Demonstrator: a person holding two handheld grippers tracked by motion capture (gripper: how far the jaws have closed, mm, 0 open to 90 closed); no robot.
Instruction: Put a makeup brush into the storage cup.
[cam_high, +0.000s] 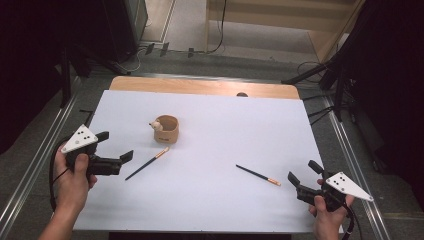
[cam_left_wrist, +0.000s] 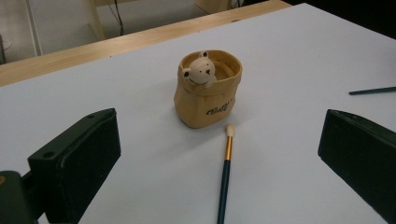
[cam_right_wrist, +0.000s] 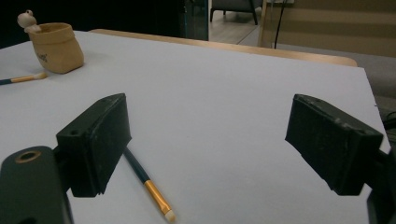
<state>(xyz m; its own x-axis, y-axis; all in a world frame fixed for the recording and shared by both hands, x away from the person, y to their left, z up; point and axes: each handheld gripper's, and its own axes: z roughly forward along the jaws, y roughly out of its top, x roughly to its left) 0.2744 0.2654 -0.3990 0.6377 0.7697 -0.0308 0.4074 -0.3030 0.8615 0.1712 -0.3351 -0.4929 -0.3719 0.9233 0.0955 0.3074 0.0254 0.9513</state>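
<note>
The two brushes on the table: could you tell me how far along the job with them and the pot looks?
Done: nothing yet; the bear pot holds no brush. In hand: nothing; the left tool stands open, facing the near brush beside the pot, and the right tool stands open by the far brush. Left, probably: picking up both brushes and placing them in the pot.

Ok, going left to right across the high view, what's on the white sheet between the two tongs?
Left tongs → dark-handled brush → tan pouch-shaped bear pot → second dark-handled brush → right tongs.
</note>
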